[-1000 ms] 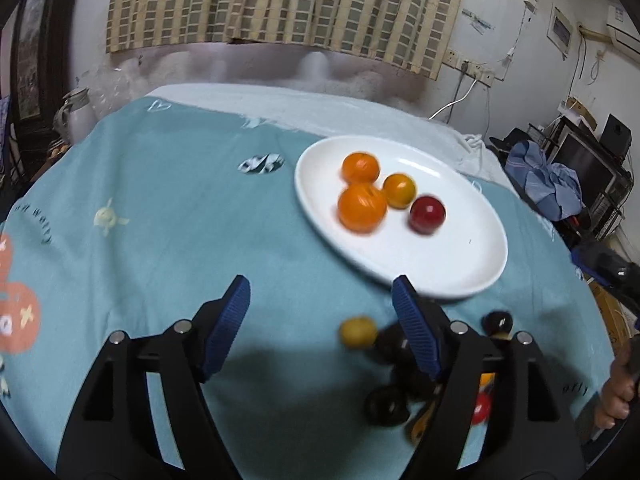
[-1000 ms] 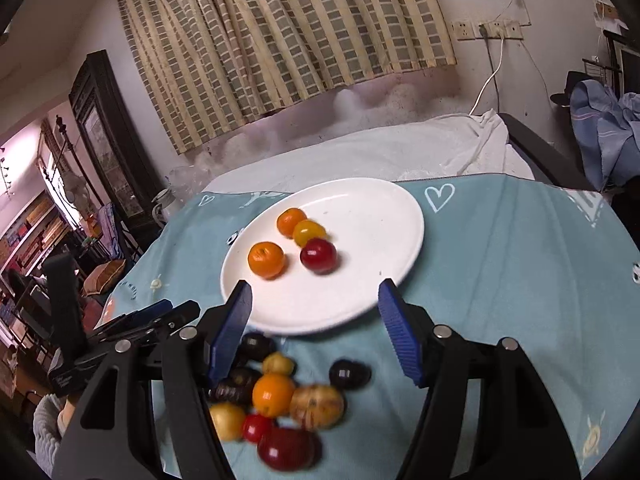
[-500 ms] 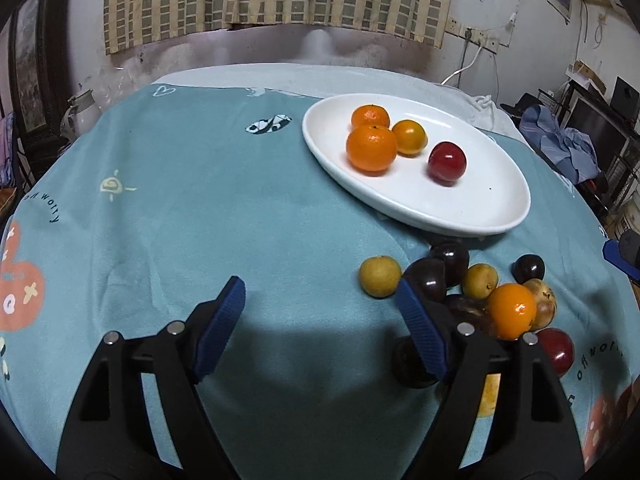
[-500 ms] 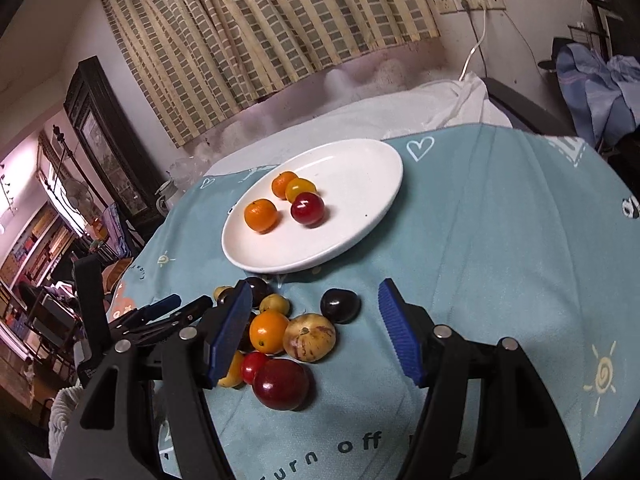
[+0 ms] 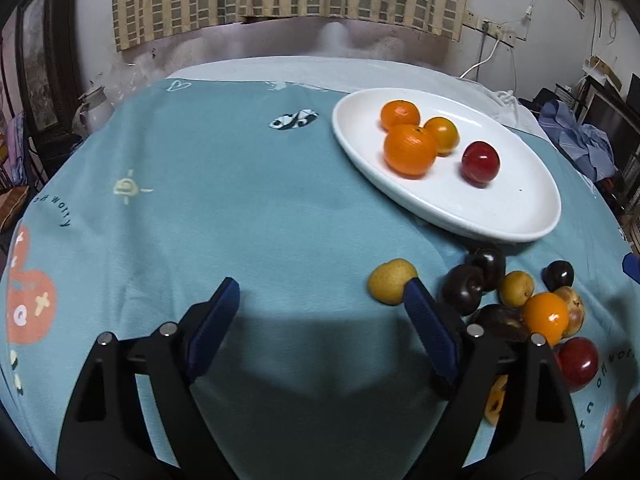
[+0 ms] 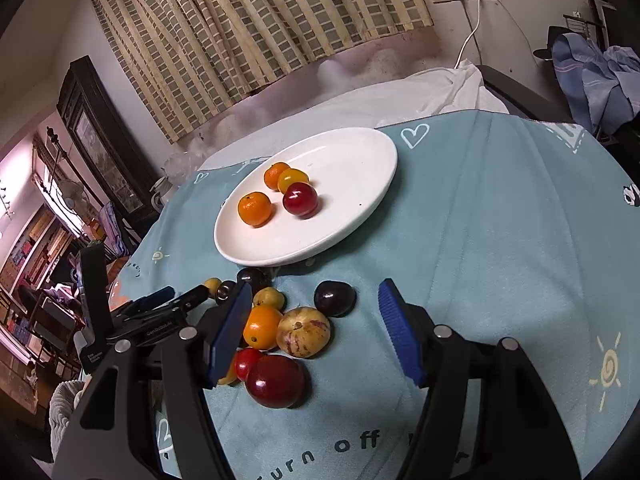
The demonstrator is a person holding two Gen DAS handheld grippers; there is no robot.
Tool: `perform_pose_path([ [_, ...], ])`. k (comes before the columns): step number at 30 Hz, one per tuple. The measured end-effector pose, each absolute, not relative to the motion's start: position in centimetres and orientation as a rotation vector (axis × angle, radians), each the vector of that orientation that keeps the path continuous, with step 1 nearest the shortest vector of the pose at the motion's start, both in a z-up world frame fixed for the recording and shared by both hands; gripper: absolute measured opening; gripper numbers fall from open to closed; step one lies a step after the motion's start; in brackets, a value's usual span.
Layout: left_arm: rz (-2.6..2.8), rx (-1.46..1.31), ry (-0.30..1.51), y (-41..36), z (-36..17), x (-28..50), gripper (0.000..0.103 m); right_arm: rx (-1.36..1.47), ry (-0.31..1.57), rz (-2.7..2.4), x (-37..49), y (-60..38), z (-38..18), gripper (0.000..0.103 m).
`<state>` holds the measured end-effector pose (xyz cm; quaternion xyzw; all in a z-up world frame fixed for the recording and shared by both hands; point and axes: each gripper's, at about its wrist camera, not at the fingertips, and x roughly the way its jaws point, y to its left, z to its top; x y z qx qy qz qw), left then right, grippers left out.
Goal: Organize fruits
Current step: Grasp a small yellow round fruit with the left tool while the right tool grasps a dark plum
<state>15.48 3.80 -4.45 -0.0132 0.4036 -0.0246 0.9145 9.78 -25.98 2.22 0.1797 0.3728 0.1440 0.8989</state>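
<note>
Right wrist: white plate behind loose fruit pile.

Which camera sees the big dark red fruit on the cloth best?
The right wrist view: the big dark red fruit lies whole and close, in front of the pile. In the left wrist view it sits near the right edge, partly hidden behind that gripper's black frame.

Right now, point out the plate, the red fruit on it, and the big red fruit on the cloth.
plate [image 6: 360, 168], right wrist view, bare inside surface.
red fruit on the plate [image 6: 300, 199], right wrist view, middle of its skin.
big red fruit on the cloth [image 6: 275, 381], right wrist view, middle of its skin.
</note>
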Motion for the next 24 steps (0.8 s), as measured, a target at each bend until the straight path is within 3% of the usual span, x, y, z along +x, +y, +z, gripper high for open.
perform_pose_path([
  [4,-0.076,-0.076,0.823,4.5,-4.0,15.4,0.082,0.376,0.768,0.302,9.7,-26.1,2.3,0.066],
  [6,-0.097,-0.067,0.811,4.2,-3.8,15.2,0.065,0.373,0.764,0.303,9.7,-26.1,2.4,0.066],
  [8,-0.113,-0.041,0.811,3.4,-3.9,15.3,0.059,0.374,0.762,0.303,9.7,-26.1,2.4,0.066],
  [17,-0.15,0.12,0.783,-0.6,-4.1,15.7,0.056,0.35,0.767,0.298,9.9,-25.8,2.3,0.066],
  [21,-0.16,0.071,0.817,0.0,-4.4,16.9,0.055,0.35,0.77,0.293,9.9,-25.8,2.2,0.066],
  [24,-0.202,0.059,0.844,0.5,-4.7,17.2,0.045,0.348,0.776,0.289,10.0,-25.8,2.1,0.066],
])
